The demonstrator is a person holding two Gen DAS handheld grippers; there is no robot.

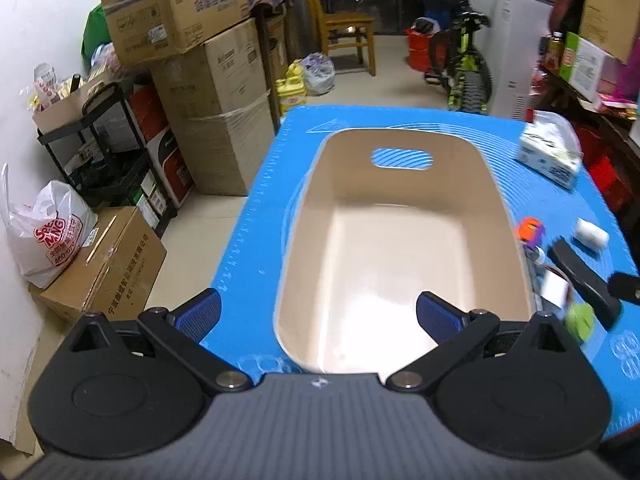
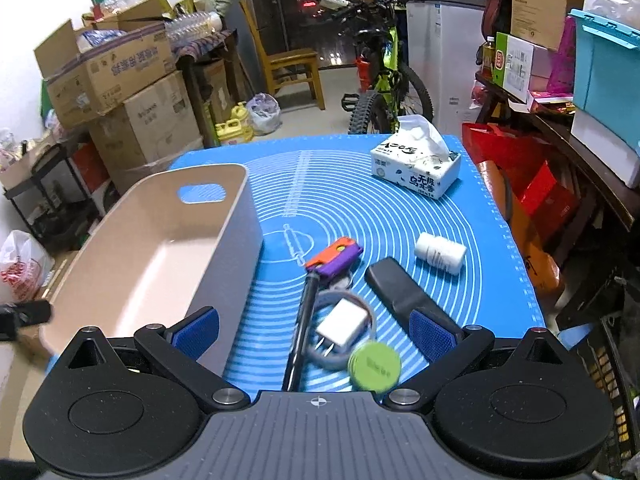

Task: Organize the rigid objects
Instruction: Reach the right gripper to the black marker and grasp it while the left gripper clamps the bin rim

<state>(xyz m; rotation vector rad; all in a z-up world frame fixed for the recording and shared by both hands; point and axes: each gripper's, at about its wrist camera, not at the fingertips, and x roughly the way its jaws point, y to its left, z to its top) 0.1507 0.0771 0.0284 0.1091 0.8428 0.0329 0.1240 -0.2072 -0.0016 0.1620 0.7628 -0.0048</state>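
Note:
An empty beige bin (image 1: 400,248) (image 2: 160,248) with a handle slot stands on the blue mat (image 1: 272,184) (image 2: 360,208). My left gripper (image 1: 318,314) hovers open over the bin's near end, nothing between its fingers. My right gripper (image 2: 314,332) is open above a cluster of small items to the right of the bin: a black pen (image 2: 302,328), a white charger plug (image 2: 342,328) on a coiled cable, a green round lid (image 2: 374,366), an orange-and-purple piece (image 2: 334,260), a black flat case (image 2: 404,292) and a white pill bottle (image 2: 440,254).
A tissue box (image 2: 416,168) (image 1: 550,156) sits at the mat's far right. Stacked cardboard boxes (image 1: 208,100) and a black shelf (image 1: 108,148) line the left wall. A wooden chair (image 2: 292,64), a bicycle (image 2: 384,84) and a cluttered side table (image 2: 560,120) stand behind and to the right.

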